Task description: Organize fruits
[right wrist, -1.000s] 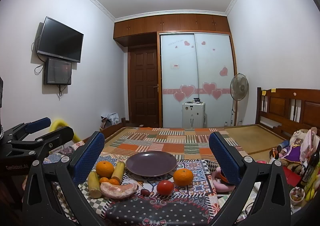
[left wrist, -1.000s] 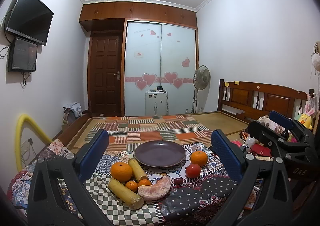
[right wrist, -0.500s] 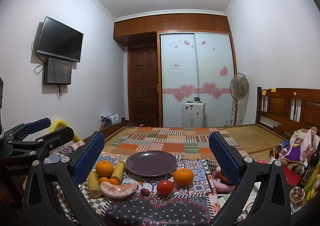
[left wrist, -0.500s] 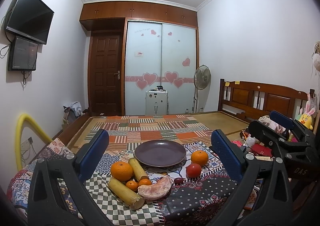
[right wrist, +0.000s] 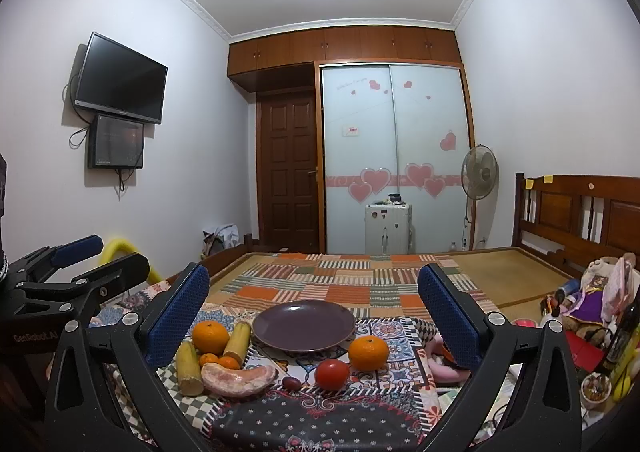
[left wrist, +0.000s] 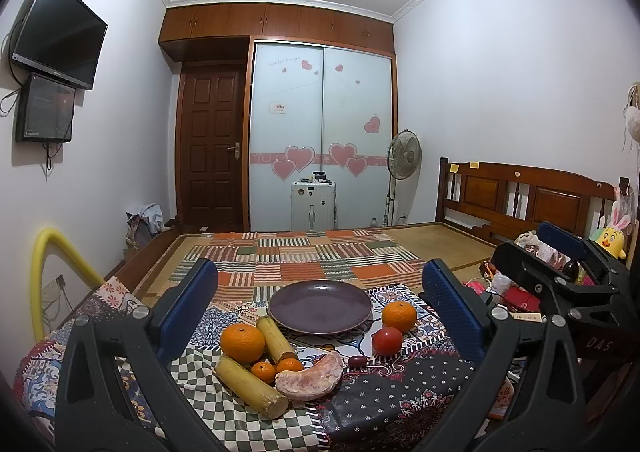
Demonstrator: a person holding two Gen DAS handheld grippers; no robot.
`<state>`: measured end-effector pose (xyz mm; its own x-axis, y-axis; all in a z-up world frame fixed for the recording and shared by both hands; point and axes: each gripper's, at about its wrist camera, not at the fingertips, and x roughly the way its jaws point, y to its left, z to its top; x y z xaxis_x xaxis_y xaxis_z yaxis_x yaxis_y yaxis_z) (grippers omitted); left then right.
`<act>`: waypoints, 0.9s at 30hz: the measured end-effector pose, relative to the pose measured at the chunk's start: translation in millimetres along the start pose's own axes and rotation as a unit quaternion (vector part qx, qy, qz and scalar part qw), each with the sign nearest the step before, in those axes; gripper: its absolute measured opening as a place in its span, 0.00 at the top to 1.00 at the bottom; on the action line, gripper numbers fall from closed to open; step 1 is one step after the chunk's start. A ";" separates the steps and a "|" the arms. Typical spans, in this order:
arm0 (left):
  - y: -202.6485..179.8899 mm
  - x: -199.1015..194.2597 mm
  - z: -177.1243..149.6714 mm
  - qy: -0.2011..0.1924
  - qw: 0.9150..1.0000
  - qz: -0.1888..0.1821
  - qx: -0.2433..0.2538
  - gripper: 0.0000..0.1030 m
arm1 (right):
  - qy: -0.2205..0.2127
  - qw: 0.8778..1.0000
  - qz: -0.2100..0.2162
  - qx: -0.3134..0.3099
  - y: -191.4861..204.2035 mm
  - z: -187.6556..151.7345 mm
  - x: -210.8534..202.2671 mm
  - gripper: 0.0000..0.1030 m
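An empty purple plate (left wrist: 320, 306) (right wrist: 304, 326) sits on a patchwork-covered table. Left of it lie a large orange (left wrist: 243, 343) (right wrist: 210, 337), two yellow cane pieces (left wrist: 251, 386) (right wrist: 188, 368), two small tangerines (left wrist: 263, 371) and a peeled pomelo segment (left wrist: 310, 376) (right wrist: 238, 378). Right of the plate are another orange (left wrist: 399, 316) (right wrist: 368, 353), a tomato (left wrist: 387, 341) (right wrist: 331, 374) and a small dark fruit (left wrist: 357, 361). My left gripper (left wrist: 320, 306) stands open, back from the fruit, holding nothing. My right gripper (right wrist: 310, 320) is open too, equally empty.
The table's cloth (left wrist: 384, 404) drops off at the front edge. A wooden bed frame (left wrist: 520, 196) with toys and bottles (right wrist: 600, 292) is at the right. A yellow foam tube (left wrist: 44, 272) curves at the left. A striped mat (left wrist: 320, 256) lies beyond the table.
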<state>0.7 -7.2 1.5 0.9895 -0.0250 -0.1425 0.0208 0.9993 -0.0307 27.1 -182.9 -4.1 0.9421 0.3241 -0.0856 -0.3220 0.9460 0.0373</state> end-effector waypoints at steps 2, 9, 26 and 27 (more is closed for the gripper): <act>0.0 0.2 0.0 0.000 1.000 0.000 -0.001 0.00 | 0.000 1.000 0.000 0.000 0.2 -0.6 1.2 0.00; 4.4 9.2 -3.9 0.005 1.000 0.010 0.000 0.00 | 0.017 1.000 -0.006 -0.007 -1.7 -6.6 14.4 0.00; 48.9 100.6 -47.5 0.149 0.989 0.012 0.004 0.23 | 0.142 0.989 -0.030 -0.025 -45.8 -51.2 86.3 0.21; 50.8 105.8 -50.1 0.155 0.988 0.016 0.005 0.23 | 0.151 0.988 -0.032 -0.027 -48.7 -54.4 92.1 0.26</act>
<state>99.3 39.6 -64.7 0.8980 0.0005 -0.4399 -0.0068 0.9999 -0.0128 124.5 -198.7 -68.0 0.8931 0.2427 -0.3787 -0.2741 0.9612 -0.0305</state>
